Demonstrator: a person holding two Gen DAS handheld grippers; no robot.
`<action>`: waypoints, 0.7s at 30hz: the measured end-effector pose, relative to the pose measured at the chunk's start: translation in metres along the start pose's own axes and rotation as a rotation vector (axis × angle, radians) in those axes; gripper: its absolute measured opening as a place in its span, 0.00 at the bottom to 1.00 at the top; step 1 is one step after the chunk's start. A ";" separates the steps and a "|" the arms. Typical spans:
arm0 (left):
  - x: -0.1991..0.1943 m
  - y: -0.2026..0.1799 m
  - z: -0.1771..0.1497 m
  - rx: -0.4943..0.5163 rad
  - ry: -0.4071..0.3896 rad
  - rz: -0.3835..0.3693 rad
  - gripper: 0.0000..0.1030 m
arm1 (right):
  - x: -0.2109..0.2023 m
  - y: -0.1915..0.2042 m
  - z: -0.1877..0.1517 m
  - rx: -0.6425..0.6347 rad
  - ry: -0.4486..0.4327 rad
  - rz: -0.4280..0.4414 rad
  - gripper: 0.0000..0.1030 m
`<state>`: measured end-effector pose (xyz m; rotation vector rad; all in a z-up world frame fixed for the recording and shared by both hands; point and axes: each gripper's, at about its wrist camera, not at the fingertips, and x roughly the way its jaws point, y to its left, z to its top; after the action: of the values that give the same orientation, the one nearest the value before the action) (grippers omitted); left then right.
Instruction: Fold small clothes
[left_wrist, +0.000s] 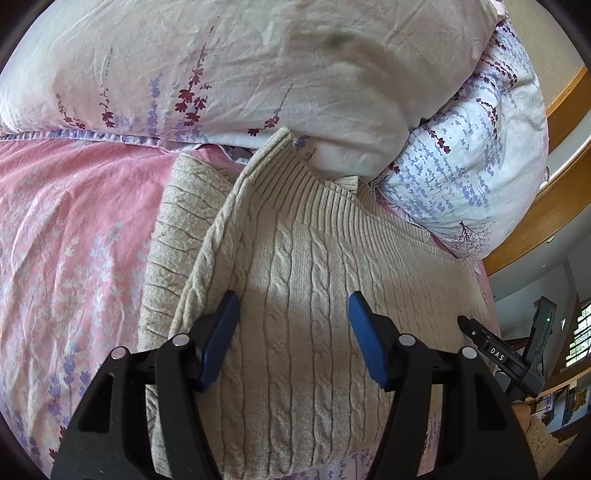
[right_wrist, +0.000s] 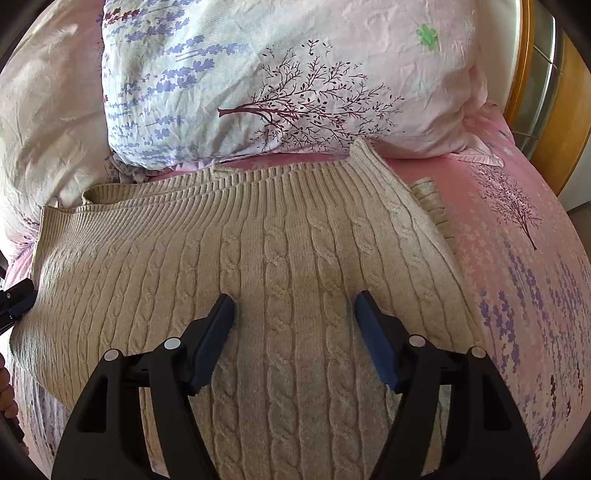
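Observation:
A beige cable-knit sweater (left_wrist: 295, 280) lies folded on the pink floral bed sheet (left_wrist: 66, 236), its ribbed hem toward the pillows. My left gripper (left_wrist: 293, 299) is open just above the knit, blue fingers spread, holding nothing. The right gripper shows at the right edge of the left wrist view (left_wrist: 498, 350). In the right wrist view the same sweater (right_wrist: 258, 266) fills the middle, a folded layer sticking out on its right. My right gripper (right_wrist: 295, 301) is open over the knit, empty. The left gripper's tip (right_wrist: 14, 301) shows at the left edge.
Two floral pillows (left_wrist: 258, 66) (right_wrist: 295, 81) lie right behind the sweater's hem. A wooden bed frame (left_wrist: 554, 206) runs along the right. Pink sheet (right_wrist: 517, 258) spreads to the right of the sweater.

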<state>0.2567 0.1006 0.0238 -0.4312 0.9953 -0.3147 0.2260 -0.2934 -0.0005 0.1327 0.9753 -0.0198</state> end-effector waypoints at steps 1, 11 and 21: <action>-0.003 0.001 0.000 -0.010 -0.002 -0.001 0.60 | 0.000 0.000 0.001 0.004 0.005 0.002 0.68; -0.045 0.045 -0.007 -0.121 -0.076 -0.021 0.69 | -0.009 0.018 0.015 0.080 -0.035 0.055 0.68; -0.016 0.053 0.008 -0.049 0.030 0.022 0.74 | 0.006 0.076 0.006 -0.075 0.001 0.043 0.75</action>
<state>0.2591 0.1560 0.0134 -0.4606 1.0382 -0.2786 0.2400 -0.2182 0.0059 0.0851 0.9732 0.0561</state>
